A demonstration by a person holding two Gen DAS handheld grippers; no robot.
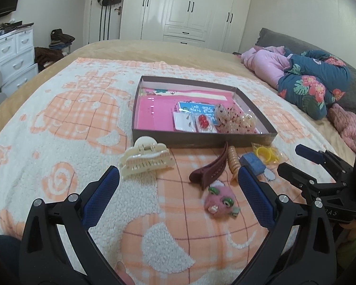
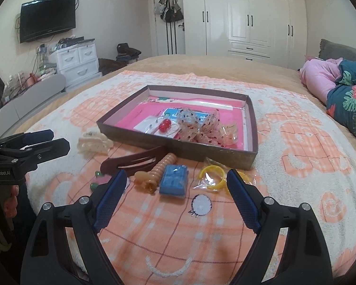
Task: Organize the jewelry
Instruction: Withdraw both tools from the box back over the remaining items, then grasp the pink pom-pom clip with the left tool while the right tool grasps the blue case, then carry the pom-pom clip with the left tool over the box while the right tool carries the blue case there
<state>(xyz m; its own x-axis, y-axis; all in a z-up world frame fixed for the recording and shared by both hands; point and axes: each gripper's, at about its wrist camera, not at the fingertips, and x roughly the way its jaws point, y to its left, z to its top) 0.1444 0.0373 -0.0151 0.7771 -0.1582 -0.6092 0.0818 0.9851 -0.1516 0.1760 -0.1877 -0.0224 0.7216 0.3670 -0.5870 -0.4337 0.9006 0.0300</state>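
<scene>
Grippers left and right spread; only right view shows television.

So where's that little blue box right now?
The blue box lies on the blanket in front of the tray, between the ribbed tan clip and the bagged yellow bands.

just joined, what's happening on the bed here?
A person holds a claw in each hand over a blanket, sorting accessories into a shallow box. Both the left claw and right claw are open and empty. A few pieces are in the box; a cream hair clip, dark red clip, blue block and yellow rings lie outside.
</scene>
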